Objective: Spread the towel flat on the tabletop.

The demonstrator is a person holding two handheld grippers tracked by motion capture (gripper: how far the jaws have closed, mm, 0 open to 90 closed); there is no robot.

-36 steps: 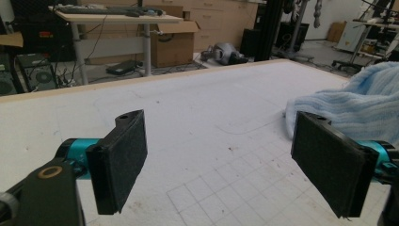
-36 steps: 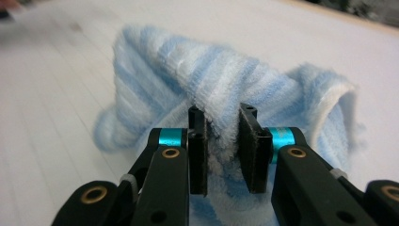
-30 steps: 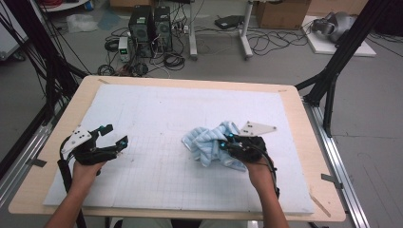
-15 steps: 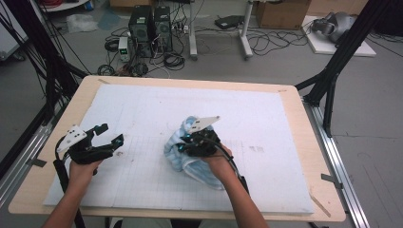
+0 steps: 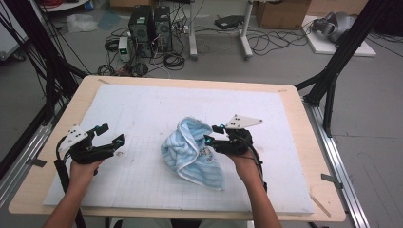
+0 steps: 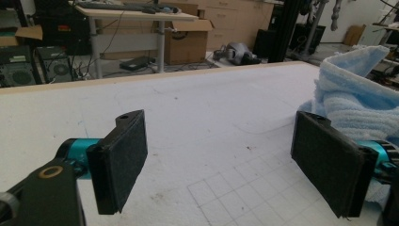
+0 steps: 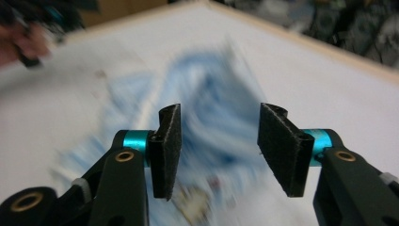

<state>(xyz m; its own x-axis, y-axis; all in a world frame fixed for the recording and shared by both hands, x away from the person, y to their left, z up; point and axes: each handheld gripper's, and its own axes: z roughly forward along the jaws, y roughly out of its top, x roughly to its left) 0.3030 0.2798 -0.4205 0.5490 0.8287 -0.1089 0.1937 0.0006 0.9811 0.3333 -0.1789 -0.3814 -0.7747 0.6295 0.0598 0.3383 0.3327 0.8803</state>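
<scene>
Right gripper (image 5: 212, 134) of mine, jaws just parting, nothing clamped; soft, light towel (image 5: 190, 151) best pinched at its hem.

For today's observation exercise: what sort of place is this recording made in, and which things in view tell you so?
Probably a lab or workshop set up for recording. Desktop computer towers stand on the floor amid loose cables, cardboard boxes sit behind, and black frame struts flank the table where a blue towel lies.
</scene>
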